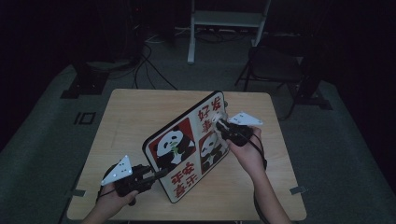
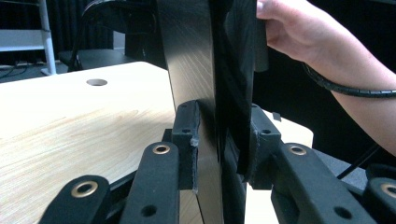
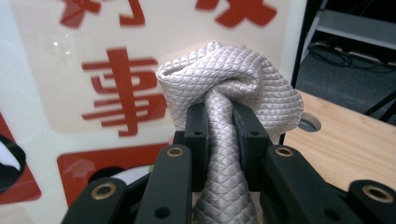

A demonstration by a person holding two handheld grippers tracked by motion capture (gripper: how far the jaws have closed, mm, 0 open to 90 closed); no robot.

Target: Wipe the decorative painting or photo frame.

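A cream board (image 1: 187, 144) with panda pictures and red characters stands tilted on its edge on the wooden table (image 1: 130, 116). My left gripper (image 1: 161, 173) is shut on the board's lower left edge. In the left gripper view its pads clamp the dark, thin board (image 2: 219, 70) from both sides at the left gripper (image 2: 222, 140). My right gripper (image 1: 219, 122) is shut on a bunched grey quilted cloth (image 3: 229, 84). The cloth's wad rests against the printed face of the board (image 3: 70, 56) near its upper right corner, ahead of the right gripper (image 3: 223, 126).
The person's right hand (image 2: 303, 37) shows behind the board. A round hole (image 2: 96, 82) sits in the tabletop. Beyond the table stand a dark chair (image 1: 275, 60) and a white frame (image 1: 224, 23), with cables (image 1: 149, 70) on the floor.
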